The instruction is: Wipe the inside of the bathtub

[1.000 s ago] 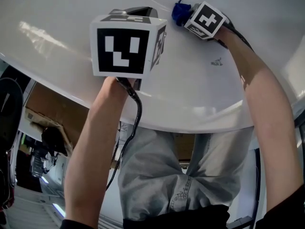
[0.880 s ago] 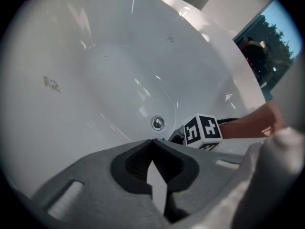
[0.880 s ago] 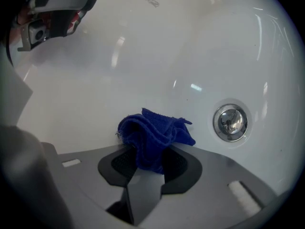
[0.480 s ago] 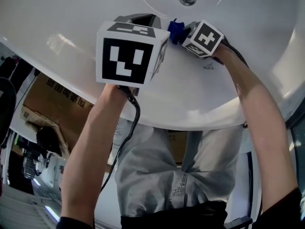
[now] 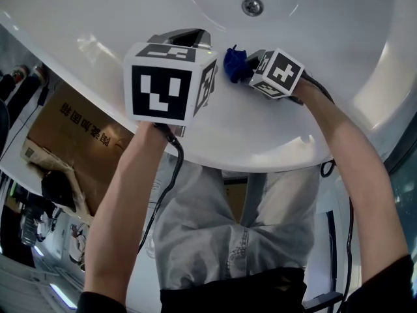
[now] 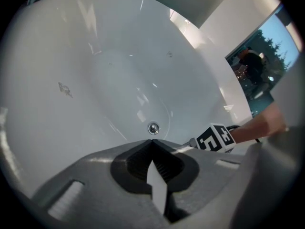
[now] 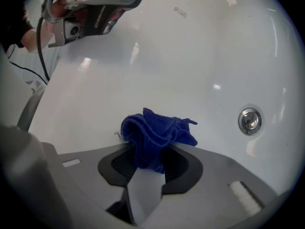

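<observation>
The white bathtub [image 5: 117, 18] fills the upper head view, its chrome drain [image 5: 252, 6] near the top. My right gripper [image 5: 242, 64] is shut on a bunched blue cloth [image 5: 233, 64] that presses against the tub's inner wall below the drain. In the right gripper view the blue cloth [image 7: 155, 135] bulges out of the shut right gripper [image 7: 151, 157], with the drain [image 7: 249, 120] to its right. My left gripper [image 5: 189, 38] hovers over the tub to the left of the cloth; in the left gripper view the left gripper [image 6: 152, 149] is shut and holds nothing.
The tub's rounded rim [image 5: 260, 155] runs across the head view, above the person's legs in grey trousers [image 5: 234, 233]. A cardboard box [image 5: 71, 135] stands at the left outside the tub. A small dark mark [image 6: 64, 88] shows on the tub wall in the left gripper view.
The right gripper and blue cloth have slid down the tub wall, away from the drain and toward the rim. The left gripper stays about level beside them.
</observation>
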